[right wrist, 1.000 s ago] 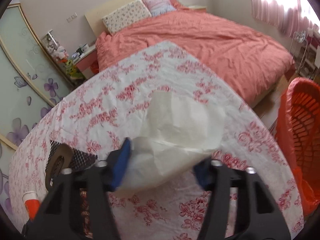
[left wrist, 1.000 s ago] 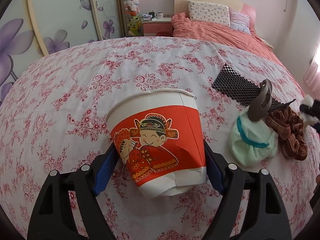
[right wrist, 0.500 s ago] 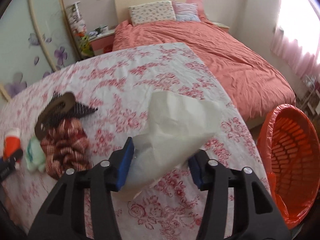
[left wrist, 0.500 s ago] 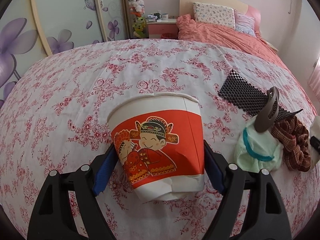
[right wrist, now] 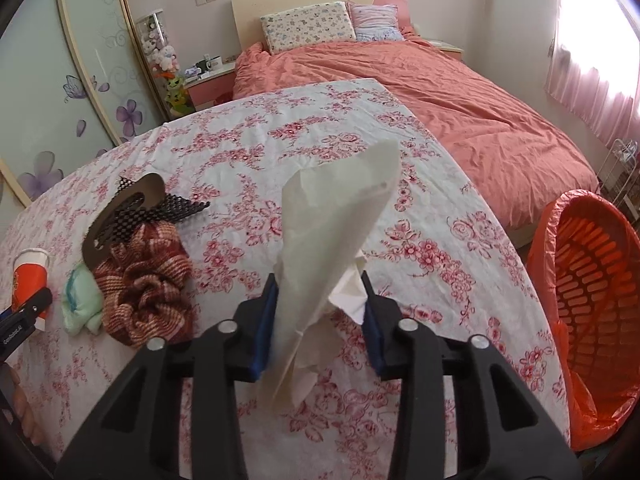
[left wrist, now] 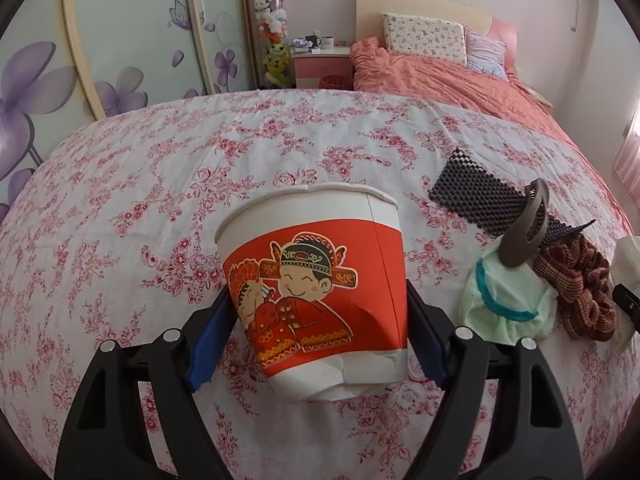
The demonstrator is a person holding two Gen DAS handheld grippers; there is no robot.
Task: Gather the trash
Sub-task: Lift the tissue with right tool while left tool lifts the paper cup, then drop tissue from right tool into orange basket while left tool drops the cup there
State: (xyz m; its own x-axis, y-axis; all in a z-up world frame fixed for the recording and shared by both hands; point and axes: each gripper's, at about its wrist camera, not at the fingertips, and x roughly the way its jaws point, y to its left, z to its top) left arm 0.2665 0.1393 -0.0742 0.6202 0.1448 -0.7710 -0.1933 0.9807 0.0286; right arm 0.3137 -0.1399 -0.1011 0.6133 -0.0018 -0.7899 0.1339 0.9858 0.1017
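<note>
My right gripper (right wrist: 320, 316) clenched on tissue (right wrist: 336, 224); bin (right wrist: 592, 304) at right edge, nearer this hand. Left gripper (left wrist: 318, 344) grasping cup (left wrist: 316, 292).

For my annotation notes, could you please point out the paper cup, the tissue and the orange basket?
paper cup (left wrist: 316, 292): left wrist view, red printed band.
tissue (right wrist: 340, 216): right wrist view, upper sheet.
orange basket (right wrist: 592, 272): right wrist view, slatted inner wall.

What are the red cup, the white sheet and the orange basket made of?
Red cup: apparently paper, printed, slightly glossy, with a dent and side seam. White sheet: soft matte tissue paper, limp and creased. Orange basket: probably rigid slotted plastic, lined with a shiny thin bag.
</note>
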